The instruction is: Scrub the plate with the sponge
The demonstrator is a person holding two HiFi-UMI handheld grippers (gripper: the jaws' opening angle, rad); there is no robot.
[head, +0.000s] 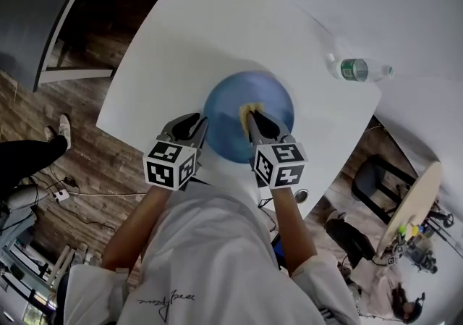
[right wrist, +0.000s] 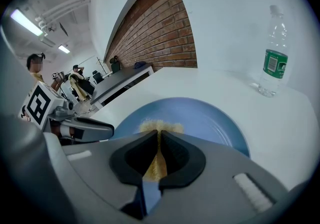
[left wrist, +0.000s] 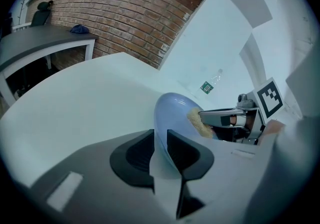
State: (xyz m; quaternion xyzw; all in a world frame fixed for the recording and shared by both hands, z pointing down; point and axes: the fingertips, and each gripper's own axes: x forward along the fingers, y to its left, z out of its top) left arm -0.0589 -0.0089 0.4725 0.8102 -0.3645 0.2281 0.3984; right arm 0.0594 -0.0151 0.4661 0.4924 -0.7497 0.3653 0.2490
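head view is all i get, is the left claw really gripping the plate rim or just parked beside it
observer: It's gripping. The left gripper view shows the left claw shut on the rim of the plate, one jaw on each face.
operator: ok and is the sponge properly held
observer: Yes. The right gripper view shows the yellow sponge squeezed thin between the jaws of the right claw, with its front end sticking out over the plate's face.
operator: that bottle, is it lying down
observer: No. In the right gripper view the bottle stands upright on the table, apart from the plate.
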